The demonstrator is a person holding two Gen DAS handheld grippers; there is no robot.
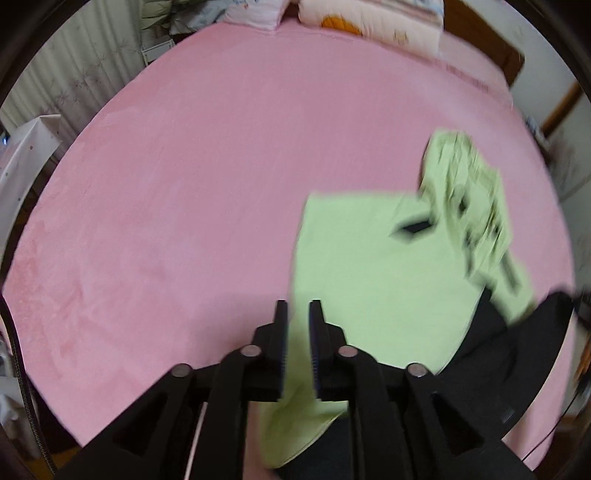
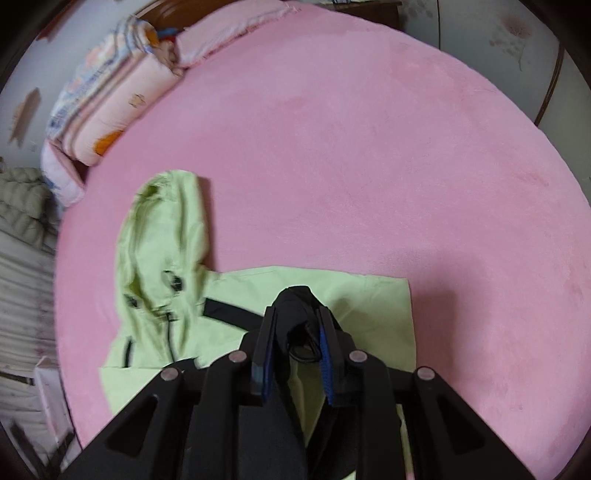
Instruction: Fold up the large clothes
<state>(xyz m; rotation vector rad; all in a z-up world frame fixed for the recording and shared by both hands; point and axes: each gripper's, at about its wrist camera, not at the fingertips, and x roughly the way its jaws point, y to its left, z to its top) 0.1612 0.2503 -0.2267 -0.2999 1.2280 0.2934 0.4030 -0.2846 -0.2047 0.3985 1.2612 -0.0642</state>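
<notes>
A pale green hooded jacket (image 1: pixel 369 266) with black trim lies spread on the pink bed (image 1: pixel 184 184). Its hood (image 1: pixel 465 192) points away to the right, blurred. My left gripper (image 1: pixel 298 306) hovers over the jacket's left edge. Its jaws stand a little apart and the pads press on nothing, with green cloth showing below the gap. In the right wrist view the jacket (image 2: pixel 369 314) lies flat with its hood (image 2: pixel 166 229) to the left. My right gripper (image 2: pixel 297 309) is shut on a bunched black part of the jacket (image 2: pixel 295 301), held above the green body.
A folded pink quilt (image 2: pixel 110 96) and pillows (image 1: pixel 258 11) lie at the head of the bed. A grey padded coat (image 2: pixel 22 206) sits beyond the bed's left edge. White furniture (image 1: pixel 22 166) stands beside the bed. A broad stretch of pink sheet (image 2: pixel 406 166) lies beyond the jacket.
</notes>
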